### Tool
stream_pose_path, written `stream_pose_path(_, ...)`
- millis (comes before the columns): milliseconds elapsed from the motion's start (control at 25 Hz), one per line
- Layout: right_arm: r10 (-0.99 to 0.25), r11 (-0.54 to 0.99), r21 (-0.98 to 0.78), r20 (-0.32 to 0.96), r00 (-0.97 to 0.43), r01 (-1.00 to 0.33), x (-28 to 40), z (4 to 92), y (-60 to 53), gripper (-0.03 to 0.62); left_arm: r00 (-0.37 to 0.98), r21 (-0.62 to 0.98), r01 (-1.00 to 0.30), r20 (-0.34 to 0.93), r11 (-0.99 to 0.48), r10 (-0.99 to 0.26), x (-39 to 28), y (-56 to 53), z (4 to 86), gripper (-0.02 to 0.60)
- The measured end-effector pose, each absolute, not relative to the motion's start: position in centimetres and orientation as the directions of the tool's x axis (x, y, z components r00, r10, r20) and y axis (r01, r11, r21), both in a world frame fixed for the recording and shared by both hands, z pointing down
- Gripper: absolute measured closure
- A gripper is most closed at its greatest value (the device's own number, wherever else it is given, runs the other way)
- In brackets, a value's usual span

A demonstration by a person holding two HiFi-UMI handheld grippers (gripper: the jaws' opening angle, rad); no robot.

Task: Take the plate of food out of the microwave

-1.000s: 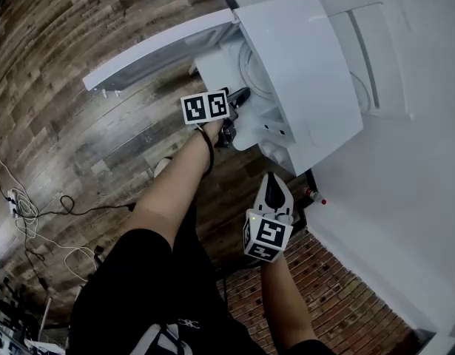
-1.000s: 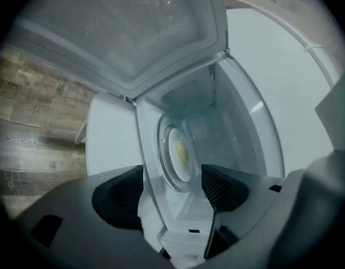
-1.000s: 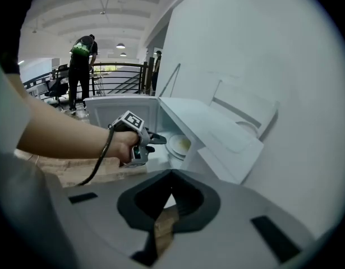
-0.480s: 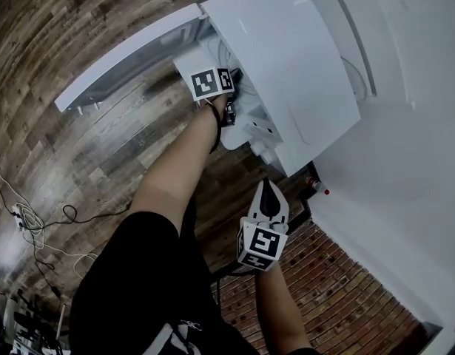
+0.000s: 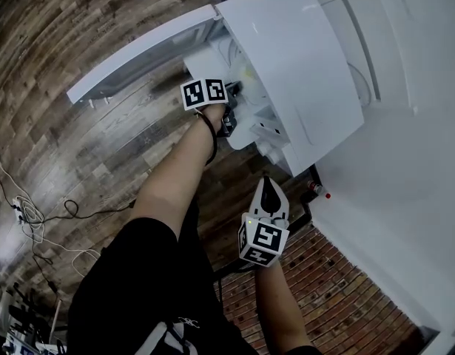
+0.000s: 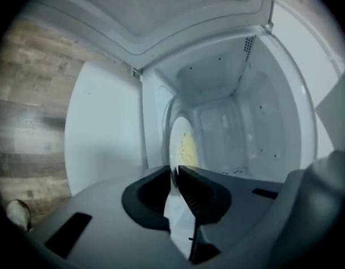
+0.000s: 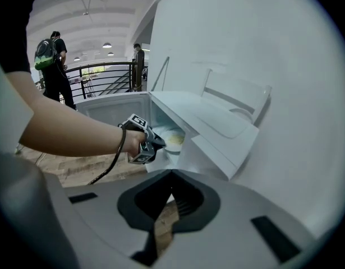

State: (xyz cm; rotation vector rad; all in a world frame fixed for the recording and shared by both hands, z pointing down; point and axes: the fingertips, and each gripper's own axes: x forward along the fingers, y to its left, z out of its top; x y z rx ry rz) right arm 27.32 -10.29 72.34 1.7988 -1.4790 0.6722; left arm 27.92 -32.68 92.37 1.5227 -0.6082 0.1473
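Your left gripper [image 6: 174, 171] has reached into the open microwave [image 6: 273, 122], and its jaws are closing with the plate's near rim between them. The pads look to be touching that rim. The plate [image 6: 180, 144] rises from the jaw tips toward 12 o'clock in the left gripper view, seen almost edge-on, with the food [image 6: 188, 147] a pale yellow patch just past the tips.

From the right gripper view the left gripper [image 7: 158, 140] sits at the mouth of the oven, and the plate [image 7: 173, 139] is touching its tips at 3 o'clock. Your right gripper [image 7: 171, 185] hangs well apart from the microwave, at 5 o'clock of the left one in the head view. Its jaws are drawn together at the tips with nothing between them, and only wooden floor [image 7: 164, 223] shows through the slit below.

In the head view the microwave [image 5: 301, 65] lies at 1 o'clock. Its top covers the plate there, and the left gripper [image 5: 234, 91] shows little beyond its marker cube. The rim's gripped part is hidden behind the jaws, and the food is too blurred to name.
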Motion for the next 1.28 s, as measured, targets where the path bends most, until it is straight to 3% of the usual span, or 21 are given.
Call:
stream_pose_path(240, -0.632, -0.067, 0.191, 0.751, 0.189, -0.979, 25.7, 71.4, -10.6, 0.580, 0.884, 0.935, -0.313, 0.351, 0.169, -0.310, 25.9, -31.4, 91.7, 0.563)
stream_pose_path(520, -0.668, -0.045, 0.194, 0.724, 0.174, -0.980, 24.8, 70.9, -11.1, 0.581, 0.885, 0.963, -0.174, 0.244, 0.204, -0.396, 21.8, -29.4, 89.1, 0.566)
stream_pose_path(800, -0.764, -0.033, 0.209, 0.625, 0.160, -0.977, 22.3, 65.9, -13.1, 0.582, 0.871, 0.949, -0.185, 0.279, 0.255, -0.405, 14.6, -23.4, 81.4, 0.566)
stream_pose_path(960, -0.823, -0.088, 0.132, 0.548, 0.147, -0.987, 22.1, 61.6, -16.4, 0.582, 0.856, 0.957, -0.195, 0.273, 0.215, -0.438, 11.3, -24.1, 73.8, 0.566)
stream_pose_path(1280, -0.892, -0.135, 0.072, 0.426, 0.153, -0.988, 25.2, 51.9, -19.1, 0.582, 0.824, 0.972, -0.186, 0.235, 0.147, -0.515, 11.3, -25.0, 59.0, 0.566)
